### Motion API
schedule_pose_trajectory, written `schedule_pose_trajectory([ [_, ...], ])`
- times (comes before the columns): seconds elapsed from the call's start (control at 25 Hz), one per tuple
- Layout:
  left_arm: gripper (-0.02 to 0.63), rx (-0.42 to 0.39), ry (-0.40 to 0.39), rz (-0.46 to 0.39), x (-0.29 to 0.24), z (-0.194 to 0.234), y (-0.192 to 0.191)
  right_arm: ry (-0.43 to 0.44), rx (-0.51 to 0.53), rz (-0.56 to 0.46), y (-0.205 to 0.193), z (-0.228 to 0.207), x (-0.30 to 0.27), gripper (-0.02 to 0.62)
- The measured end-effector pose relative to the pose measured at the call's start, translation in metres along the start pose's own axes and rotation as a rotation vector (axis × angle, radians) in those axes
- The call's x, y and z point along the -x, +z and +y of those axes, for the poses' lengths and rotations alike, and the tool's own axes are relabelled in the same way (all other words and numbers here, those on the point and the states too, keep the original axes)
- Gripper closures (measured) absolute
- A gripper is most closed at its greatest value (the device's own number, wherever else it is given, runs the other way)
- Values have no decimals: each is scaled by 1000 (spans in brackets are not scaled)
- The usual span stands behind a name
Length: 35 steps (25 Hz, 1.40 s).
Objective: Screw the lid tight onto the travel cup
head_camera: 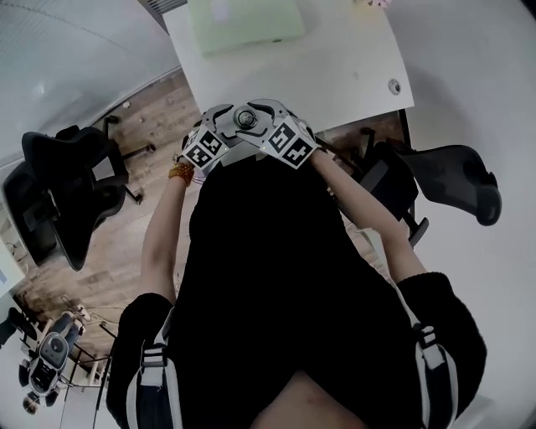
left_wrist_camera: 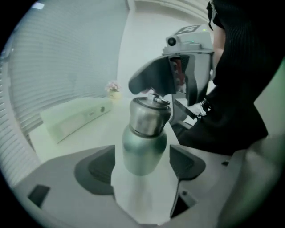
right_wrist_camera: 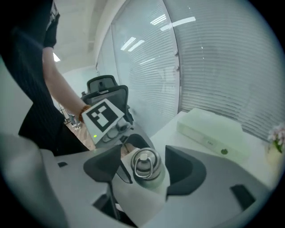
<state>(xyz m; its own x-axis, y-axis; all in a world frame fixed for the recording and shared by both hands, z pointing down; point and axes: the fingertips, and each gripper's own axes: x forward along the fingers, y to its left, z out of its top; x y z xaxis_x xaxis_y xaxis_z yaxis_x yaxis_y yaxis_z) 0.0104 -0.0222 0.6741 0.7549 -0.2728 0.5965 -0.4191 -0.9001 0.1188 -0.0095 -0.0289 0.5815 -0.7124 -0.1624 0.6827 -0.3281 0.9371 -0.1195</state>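
There is one travel cup point(left_wrist_camera: 143, 149), a metal one with a single lid point(right_wrist_camera: 143, 163) sitting on its mouth, and two tongs meet around it in the air in front of the person's body, off the near edge of the one white desk point(head_camera: 335, 67). The left tongs point(left_wrist_camera: 142, 162) are closed on the cup: in the left gripper view the two dark pads sit against either side of its rounded lower body, and the cup stands up and away from them with the lid at the far end. The right tongs point(right_wrist_camera: 143, 161) come at it from the other end and stand wide open. In the right gripper view the lid, seen from above with one small ring handle on top, lies between the two pads with a clear gap on each side, so these tongs bracket the lid without pressing on it. How far the lid is screwed down cannot be told. The left tongs' marker cube point(right_wrist_camera: 103, 114) shows just beyond the cup in that view. On the desk, well apart from the cup, lie one pale green box point(head_camera: 243, 23) and one small pot of pink flowers point(left_wrist_camera: 114, 89). Two black office chairs stand on the wooden floor, one to the person's left point(head_camera: 59, 197) and one to the right point(head_camera: 456, 176). One orange beaded bracelet point(head_camera: 180, 173) circles the left wrist.
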Motion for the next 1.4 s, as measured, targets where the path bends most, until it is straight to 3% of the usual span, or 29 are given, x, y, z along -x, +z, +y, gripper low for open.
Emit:
schedule_pose_trajectory([
  [0.16, 229, 86, 165, -20, -11, 1, 7, -138, -37, 96, -18, -2, -9, 298],
  [0.24, 235, 92, 193, -22, -17, 2, 10, -188, -40, 101, -23, -5, -12, 360],
  [0.36, 238, 82, 176, -36, -18, 2, 9, -180, -26, 78, -23, -5, -14, 364],
  [0.48, 236, 30, 83, -35, -20, 1, 8, -95, 29, 56, -23, -4, -13, 364],
  [0.76, 235, -227, -316, 106, -19, -3, 3, 227, 289, 43, -18, 1, -18, 364],
  [0.84, 233, -263, -358, 136, -18, -3, 2, 268, 317, 41, -17, 0, -17, 362],
  [0.96, 223, -217, -280, 95, -15, 0, 3, 257, 297, 29, -18, 1, -13, 357],
  [1.04, 216, -147, -158, 56, -7, 6, 1, 223, 239, -19, -14, 2, -4, 302],
  [1.16, 216, -32, 20, 28, 5, 10, -1, 113, 175, -120, 1, 1, 10, 301],
  [1.28, 216, 40, 132, 11, 1, 4, -1, -34, 181, -75, 1, 1, 5, 302],
  [1.4, 231, 115, 220, 11, -8, 8, -2, -120, 163, -15, -10, -4, -12, 322],
])
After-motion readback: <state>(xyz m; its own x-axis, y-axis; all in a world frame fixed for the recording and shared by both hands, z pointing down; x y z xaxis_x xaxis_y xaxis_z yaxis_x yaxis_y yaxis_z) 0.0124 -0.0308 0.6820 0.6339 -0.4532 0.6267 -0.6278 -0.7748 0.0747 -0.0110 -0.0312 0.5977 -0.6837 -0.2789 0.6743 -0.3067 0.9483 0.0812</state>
